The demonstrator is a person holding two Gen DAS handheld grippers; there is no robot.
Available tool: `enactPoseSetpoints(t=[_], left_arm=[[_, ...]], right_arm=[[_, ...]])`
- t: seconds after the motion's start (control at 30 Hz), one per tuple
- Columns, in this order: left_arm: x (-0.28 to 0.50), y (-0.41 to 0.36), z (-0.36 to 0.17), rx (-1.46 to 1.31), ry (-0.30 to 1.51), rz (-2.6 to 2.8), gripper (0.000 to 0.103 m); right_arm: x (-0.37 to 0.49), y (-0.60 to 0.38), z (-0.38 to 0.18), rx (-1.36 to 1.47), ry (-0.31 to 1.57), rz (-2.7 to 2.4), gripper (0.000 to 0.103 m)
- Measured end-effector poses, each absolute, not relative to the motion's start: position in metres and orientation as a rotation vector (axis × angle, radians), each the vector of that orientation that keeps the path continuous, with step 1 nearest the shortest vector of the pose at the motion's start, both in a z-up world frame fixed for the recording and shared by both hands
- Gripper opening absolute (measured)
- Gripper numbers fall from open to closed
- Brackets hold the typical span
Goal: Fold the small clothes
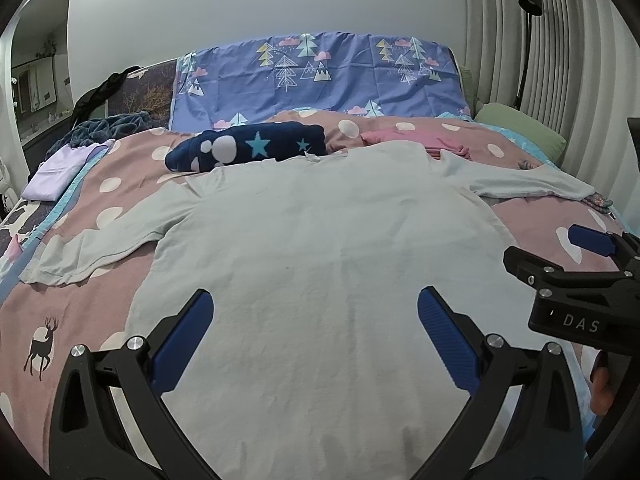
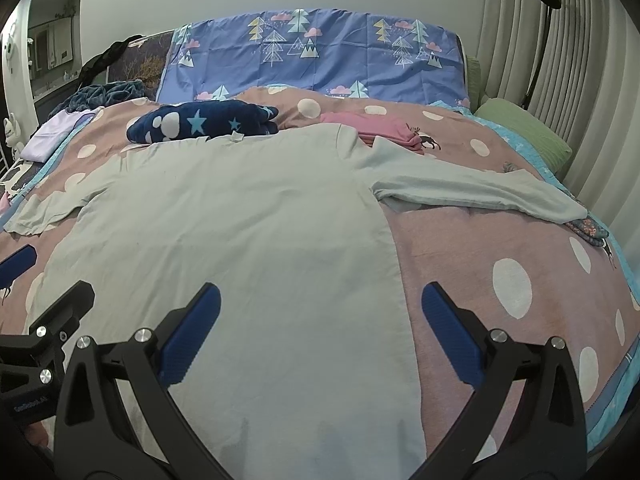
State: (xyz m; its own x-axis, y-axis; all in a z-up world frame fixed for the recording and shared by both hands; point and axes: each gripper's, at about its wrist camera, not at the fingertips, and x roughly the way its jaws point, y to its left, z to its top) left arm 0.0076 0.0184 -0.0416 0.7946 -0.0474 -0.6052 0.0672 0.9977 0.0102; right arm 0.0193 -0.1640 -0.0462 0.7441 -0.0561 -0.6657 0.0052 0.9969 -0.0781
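Bedspread (image 1: pixel 100 304) — pink with white dots and deer prints, covers the bed and serves as the work surface.

Pale shirt (image 1: pixel 320 264) — long-sleeved, light grey-green, spread flat in the middle of the bedspread with collar toward the headboard and both sleeves out to the sides; no fold made yet. Judged thin, light and limp: it should drape and slide rather than hold shape, so a pinch at a sleeve cuff or along a side seam or hem, through both layers, looks the surest hold.

Navy star garment (image 1: pixel 248 148) and pink garment (image 1: pixel 400 140) — lie just beyond the shirt's collar.

Lilac cloth (image 1: pixel 60 172) — folded, off past the shirt's left sleeve.

Left gripper (image 1: pixel 316 340) — fingers apart, empty, hovering over the shirt's lower body.

Right gripper (image 2: pixel 320 332) — fingers apart, empty, straddling the shirt's right side edge.
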Motion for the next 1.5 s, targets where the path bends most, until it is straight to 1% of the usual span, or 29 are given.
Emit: enactPoseSetpoints(t=[0.7, 0.97, 1.1, 1.17, 1.2, 1.27, 1.3, 1.33, 1.4, 1.5], left_arm=[[0.016, 0.044, -0.047, -0.006, 0.669, -0.036, 0.102], [0.029, 0.082, -0.055, -0.081, 0.701, -0.056, 0.102], [0.040, 0.141, -0.063, -0.186, 0.721, 0.010, 0.102], [0.044, 0.184, -0.067, -0.250, 0.723, 0.086, 0.099], [0.045, 0.207, -0.069, -0.278, 0.721, 0.131, 0.096], [0.046, 0.254, -0.076, -0.342, 0.719, 0.217, 0.086], [0.047, 0.277, -0.080, -0.389, 0.721, 0.250, 0.079], [0.048, 0.305, -0.087, -0.450, 0.724, 0.281, 0.074], [0.049, 0.352, -0.102, -0.564, 0.728, 0.337, 0.070], [0.051, 0.414, -0.123, -0.720, 0.711, 0.416, 0.070]], right_arm=[[0.036, -0.149, -0.054, -0.119, 0.770, -0.024, 0.101], [0.051, -0.137, -0.059, -0.158, 0.784, -0.023, 0.101], [0.061, -0.133, -0.060, -0.175, 0.782, -0.016, 0.101], [0.066, -0.132, -0.062, -0.180, 0.787, -0.011, 0.101], [0.069, -0.131, -0.063, -0.179, 0.791, -0.009, 0.101], [0.074, -0.132, -0.066, -0.176, 0.800, -0.008, 0.101], [0.076, -0.132, -0.067, -0.175, 0.804, -0.009, 0.101], [0.079, -0.132, -0.069, -0.175, 0.808, -0.011, 0.101], [0.084, -0.132, -0.073, -0.174, 0.812, -0.012, 0.101], [0.091, -0.132, -0.078, -0.178, 0.825, -0.023, 0.101]])
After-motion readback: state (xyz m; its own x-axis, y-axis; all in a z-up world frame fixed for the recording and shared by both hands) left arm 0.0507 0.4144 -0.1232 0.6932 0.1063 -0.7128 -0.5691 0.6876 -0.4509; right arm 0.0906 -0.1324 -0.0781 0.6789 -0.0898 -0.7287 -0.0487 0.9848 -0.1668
